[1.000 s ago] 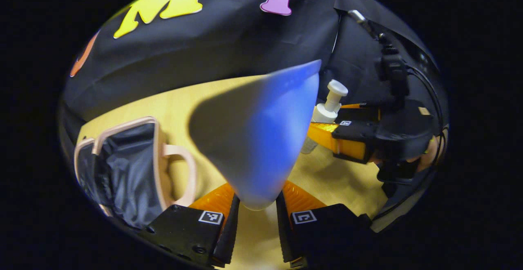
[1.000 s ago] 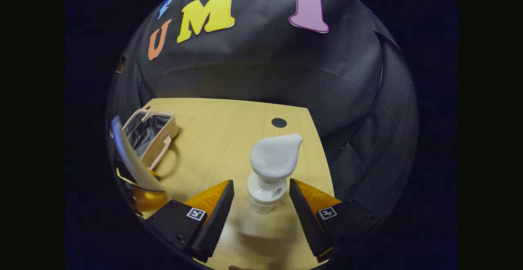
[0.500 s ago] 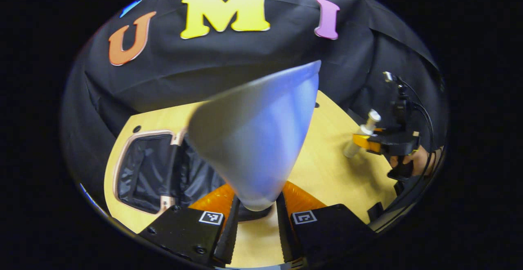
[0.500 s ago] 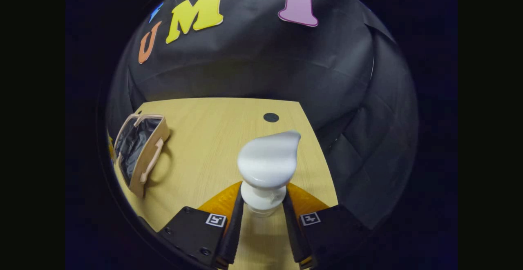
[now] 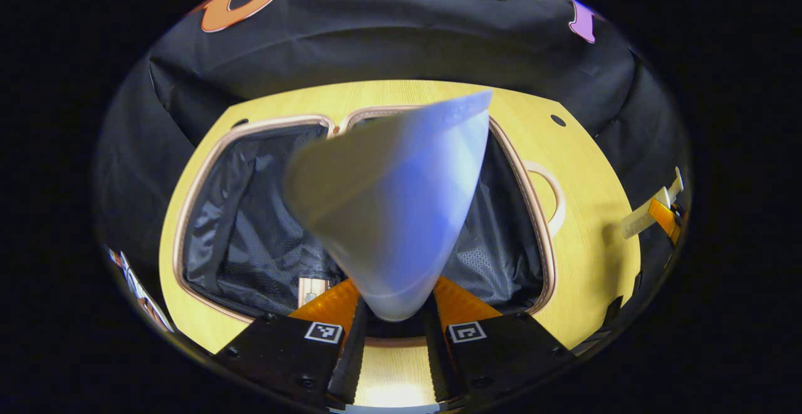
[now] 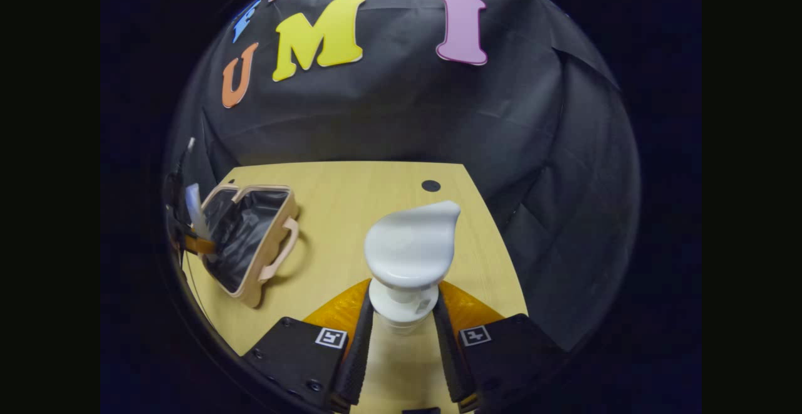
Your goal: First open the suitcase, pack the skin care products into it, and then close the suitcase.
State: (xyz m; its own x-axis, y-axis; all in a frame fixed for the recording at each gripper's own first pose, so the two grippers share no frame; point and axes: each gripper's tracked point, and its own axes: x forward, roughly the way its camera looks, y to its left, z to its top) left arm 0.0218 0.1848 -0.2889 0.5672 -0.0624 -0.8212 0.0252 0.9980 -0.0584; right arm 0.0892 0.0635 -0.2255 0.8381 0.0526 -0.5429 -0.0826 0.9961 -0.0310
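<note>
My left gripper (image 5: 393,310) is shut on a soft blue-and-white tube (image 5: 395,213), which points up and away from me. Below it the beige suitcase (image 5: 544,238) lies open flat on the wooden table, both halves showing black lining. My right gripper (image 6: 403,314) is shut on the neck of a white pump bottle (image 6: 410,251), whose broad pump head stands above the fingers. In the right gripper view the suitcase (image 6: 276,257) sits far left, with the left gripper (image 6: 199,245) and the tube (image 6: 193,210) over it. The pump bottle (image 5: 639,221) shows at the far right edge of the left gripper view.
The wooden table (image 6: 351,213) stretches between the suitcase and the pump bottle. A small black hole (image 6: 430,185) is near its back right corner. The suitcase's beige handle (image 5: 554,198) sticks out on its right side. Black cloth walls close the booth behind and beside the table.
My left gripper has swung with the tube from beside the suitcase to above its open halves. My right gripper went from open around the pump bottle to shut on its neck.
</note>
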